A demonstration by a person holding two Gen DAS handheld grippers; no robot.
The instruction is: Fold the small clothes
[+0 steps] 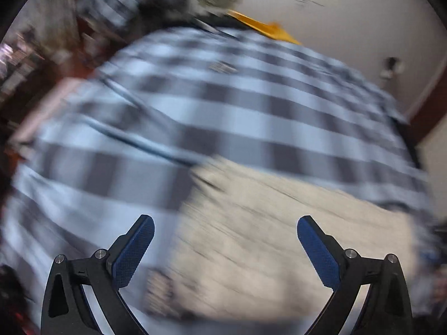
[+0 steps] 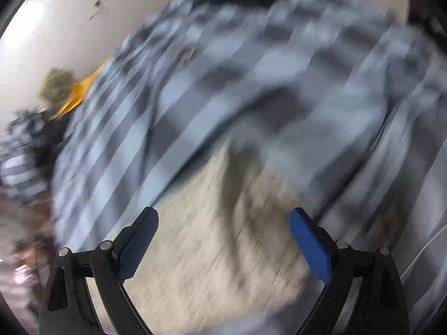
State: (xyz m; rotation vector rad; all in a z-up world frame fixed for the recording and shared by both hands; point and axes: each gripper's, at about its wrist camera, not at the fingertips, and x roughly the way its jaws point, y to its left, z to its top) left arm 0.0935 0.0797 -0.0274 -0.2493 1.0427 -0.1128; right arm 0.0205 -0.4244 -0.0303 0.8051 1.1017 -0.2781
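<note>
Lying spread over a checked blue-and-grey bedcover (image 1: 251, 106), under pale walls and ceiling: a beige, flat, woven-looking garment (image 1: 279, 237), just ahead of both grippers. Blurring heavily in both views, hiding the garment's edges and kind. Showing beyond the bedcover, an orange object (image 1: 265, 29), cut off. Gaping wide and empty: left gripper (image 1: 225, 248) and right gripper (image 2: 223, 244), blue textured pads (image 1: 134, 254).

Both wrist views are heavily motion-smeared: the checked bedcover (image 1: 223, 97) and the beige cloth (image 2: 223, 251) streak into soft bands, while the gripper fingers (image 1: 134, 251) stay sharp. Light is even, dim daylight; fisheye bending darkens the corners.
</note>
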